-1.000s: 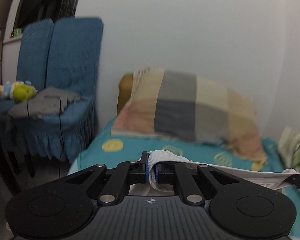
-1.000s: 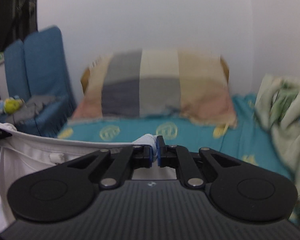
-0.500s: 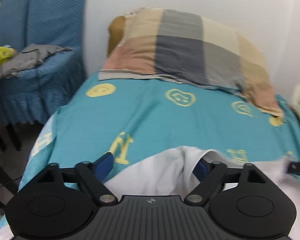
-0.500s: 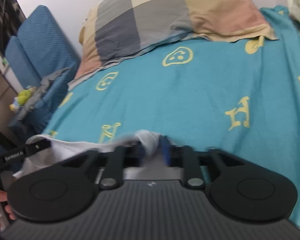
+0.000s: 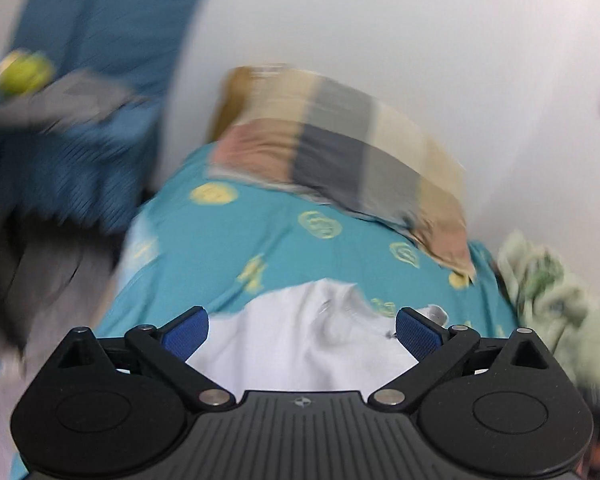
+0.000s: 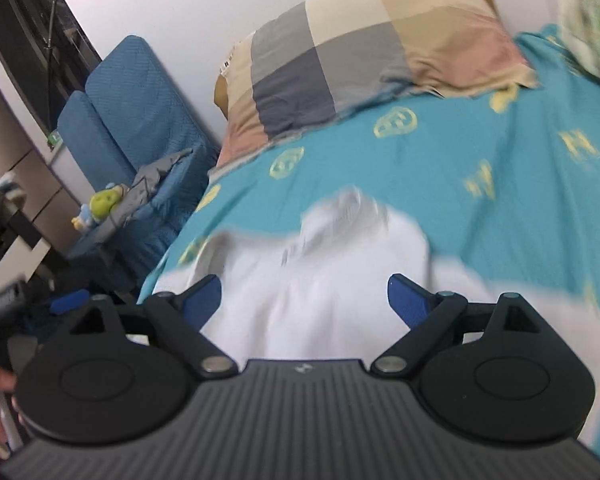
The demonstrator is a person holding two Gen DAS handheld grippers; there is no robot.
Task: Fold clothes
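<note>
Blue chair (image 6: 140, 120) at far left, grey cloth and yellow-green toy on its seat. Left gripper (image 5: 302, 330): jaws spread, nothing between them. White garment (image 5: 300, 340) lies on teal bedsheet (image 5: 260, 240) below both grippers. Right gripper (image 6: 304, 300): jaws spread, empty. Checked pillow (image 6: 360, 52) at headboard.
</note>
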